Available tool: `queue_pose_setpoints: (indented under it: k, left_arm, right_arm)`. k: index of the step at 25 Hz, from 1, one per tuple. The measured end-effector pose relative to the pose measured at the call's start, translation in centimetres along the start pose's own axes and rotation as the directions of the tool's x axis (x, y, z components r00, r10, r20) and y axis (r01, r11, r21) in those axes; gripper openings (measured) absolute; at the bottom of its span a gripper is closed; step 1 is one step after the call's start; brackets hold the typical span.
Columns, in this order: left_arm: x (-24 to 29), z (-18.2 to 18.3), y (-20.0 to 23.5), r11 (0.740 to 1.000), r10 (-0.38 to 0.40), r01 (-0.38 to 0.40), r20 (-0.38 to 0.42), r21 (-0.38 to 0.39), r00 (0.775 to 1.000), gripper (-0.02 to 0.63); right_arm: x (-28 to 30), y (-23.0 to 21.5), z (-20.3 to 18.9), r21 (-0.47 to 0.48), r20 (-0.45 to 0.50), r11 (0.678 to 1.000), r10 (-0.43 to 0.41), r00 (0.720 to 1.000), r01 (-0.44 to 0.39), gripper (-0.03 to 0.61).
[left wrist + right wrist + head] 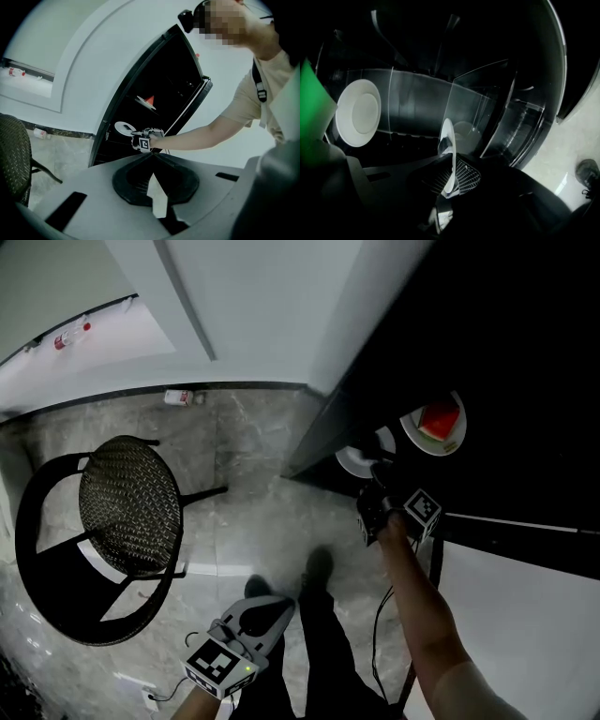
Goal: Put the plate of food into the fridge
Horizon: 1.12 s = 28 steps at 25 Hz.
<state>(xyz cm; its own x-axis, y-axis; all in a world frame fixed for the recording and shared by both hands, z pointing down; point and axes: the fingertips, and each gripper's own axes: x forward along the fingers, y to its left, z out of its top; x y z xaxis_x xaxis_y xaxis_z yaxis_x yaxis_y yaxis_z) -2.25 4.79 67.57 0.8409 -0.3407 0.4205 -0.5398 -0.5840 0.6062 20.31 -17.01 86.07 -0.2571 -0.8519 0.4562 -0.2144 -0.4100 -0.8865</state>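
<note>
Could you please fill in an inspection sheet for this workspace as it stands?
Surface: grey marble floor; dark fridge stands open.
Job's things: white plate at the fridge's opening, no food seen on it; second plate with red food on a shelf inside.
Clutter: bottle lying on the floor by the wall.
Grippers: left gripper shut, empty, held low; right gripper shut on the white plate's rim.
Cables: cable hangs beside the right arm.
Surroundings: wicker chair; white wall.
</note>
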Motion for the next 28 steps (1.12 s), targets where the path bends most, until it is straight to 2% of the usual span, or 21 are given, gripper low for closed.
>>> queue_pose_setpoints:
  k: [8, 13, 16, 19, 21, 25, 28]
  left_arm:
    - [-0.3, -0.4, 0.5, 1.000, 0.015, -0.015, -0.001, -0.018, 1.000, 0.009]
    - [-0.4, -0.6, 0.7, 1.000, 0.012, -0.012, -0.007, -0.003, 1.000, 0.010]
    - [-0.4, -1.0, 0.9, 1.000, 0.018, -0.019, -0.041, -0.007, 0.999, 0.009]
    - [-0.3, -0.8, 1.0, 1.000, 0.022, -0.022, -0.027, -0.015, 0.999, 0.009]
    - [-0.2, -0.8, 1.1, 1.000, 0.021, -0.021, -0.011, -0.008, 1.000, 0.009]
    - [-0.3, -0.8, 1.3, 1.000, 0.027, -0.027, -0.018, 0.001, 0.999, 0.010]
    - [-0.4, -1.0, 1.3, 1.000, 0.023, -0.023, -0.024, 0.007, 0.999, 0.010]
  right_arm:
    - [1.9, 0.9, 0.3, -0.052, 0.001, 0.999, -0.011, 1.000, 0.011, 0.026]
    - [3.0, 1.8, 0.4, -0.062, 0.001, 0.998, -0.003, 1.000, 0.003, 0.026]
    - [3.6, 1.7, 0.8, -0.083, -0.007, 0.996, -0.036, 0.999, 0.035, 0.026]
    - [4.1, 2.4, 1.1, -0.124, 0.000, 0.991, -0.054, 0.999, 0.054, 0.028]
    - [4.2, 2.7, 1.1, -0.182, -0.006, 0.981, -0.075, 0.997, 0.073, 0.033]
    - [3.5, 2.6, 1.6, -0.315, -0.015, 0.943, -0.116, 0.993, 0.106, 0.148]
    - [3.3, 2.4, 2.0, -0.396, -0.012, 0.910, -0.141, 0.990, 0.125, 0.164]
